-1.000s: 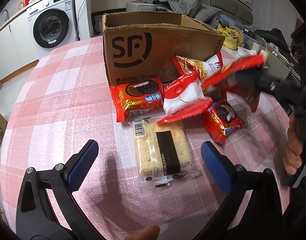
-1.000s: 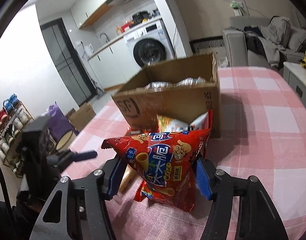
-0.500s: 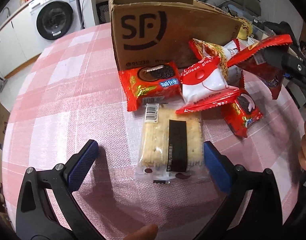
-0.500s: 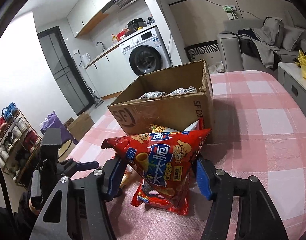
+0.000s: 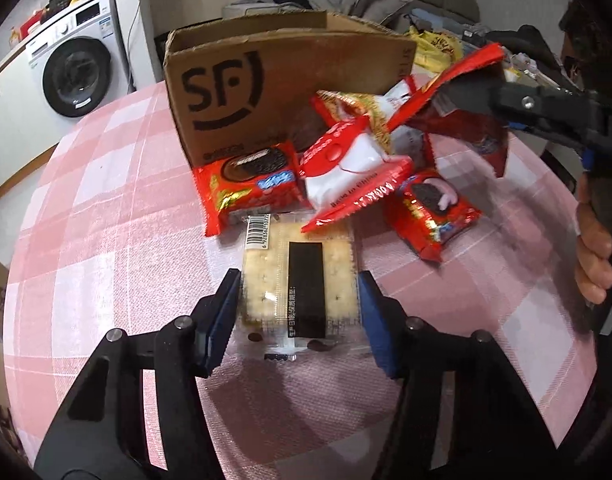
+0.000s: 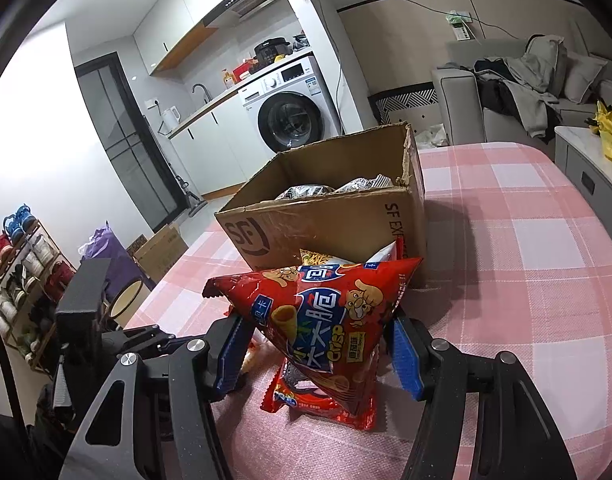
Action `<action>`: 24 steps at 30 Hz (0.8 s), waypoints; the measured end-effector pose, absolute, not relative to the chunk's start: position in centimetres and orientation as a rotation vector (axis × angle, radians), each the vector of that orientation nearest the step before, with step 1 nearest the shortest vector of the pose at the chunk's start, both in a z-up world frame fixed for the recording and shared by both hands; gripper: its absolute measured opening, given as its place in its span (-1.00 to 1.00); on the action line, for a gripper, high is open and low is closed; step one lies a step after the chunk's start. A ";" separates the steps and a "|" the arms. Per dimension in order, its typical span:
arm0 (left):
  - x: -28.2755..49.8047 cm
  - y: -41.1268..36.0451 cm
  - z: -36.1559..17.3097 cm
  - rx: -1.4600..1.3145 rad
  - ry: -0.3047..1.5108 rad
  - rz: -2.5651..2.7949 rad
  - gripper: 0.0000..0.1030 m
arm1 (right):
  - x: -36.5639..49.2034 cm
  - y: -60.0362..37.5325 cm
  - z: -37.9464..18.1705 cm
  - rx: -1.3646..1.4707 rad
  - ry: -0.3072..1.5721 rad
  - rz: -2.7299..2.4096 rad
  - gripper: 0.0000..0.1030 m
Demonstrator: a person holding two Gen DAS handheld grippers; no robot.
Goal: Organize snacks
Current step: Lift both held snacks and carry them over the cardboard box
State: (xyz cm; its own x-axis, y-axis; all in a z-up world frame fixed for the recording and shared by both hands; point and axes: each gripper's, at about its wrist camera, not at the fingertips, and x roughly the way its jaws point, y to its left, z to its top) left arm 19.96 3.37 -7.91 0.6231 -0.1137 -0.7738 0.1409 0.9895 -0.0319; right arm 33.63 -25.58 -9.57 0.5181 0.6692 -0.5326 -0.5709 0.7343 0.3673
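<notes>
A clear pack of crackers (image 5: 300,280) with a black label lies flat on the pink checked table. My left gripper (image 5: 300,312) has both pads against the pack's sides, shut on it. My right gripper (image 6: 317,350) is shut on a red crisp bag (image 6: 325,316) and holds it above the table, in front of the open cardboard SF box (image 6: 329,216); the bag also shows in the left wrist view (image 5: 461,108). The box (image 5: 282,80) holds silver packets (image 6: 306,191).
Against the box front lie a red Oreo pack (image 5: 250,188), a red-and-white bag (image 5: 353,176), a noodle snack bag (image 5: 361,116) and a second Oreo pack (image 5: 433,212). Another red pack (image 6: 317,400) lies under my right gripper. A washing machine (image 6: 290,112) stands behind the table.
My left gripper moved forward over the cracker pack and closed from wide open onto its sides. My right gripper lifted the crisp bag a little higher.
</notes>
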 end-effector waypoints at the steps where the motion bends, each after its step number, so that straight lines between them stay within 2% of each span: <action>1: 19.8 3.2 -7.8 0.032 0.881 -0.148 0.06 | 33.6 -25.6 -9.6 0.155 0.706 0.749 0.23; 9: 19.5 3.9 -6.5 -0.029 0.848 -0.175 0.06 | 33.6 -25.9 -9.4 0.162 0.693 0.747 0.23; 24: 17.4 6.4 -1.1 -0.143 0.680 -0.140 0.06 | 33.2 -26.6 -8.6 0.175 0.676 0.740 0.23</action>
State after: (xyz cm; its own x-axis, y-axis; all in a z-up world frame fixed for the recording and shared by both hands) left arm 17.37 6.36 -1.09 0.7690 -0.1750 -0.6148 0.0819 0.9808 -0.1767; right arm 33.20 -26.62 -8.59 0.5397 0.6726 -0.5062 -0.5642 0.7353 0.3756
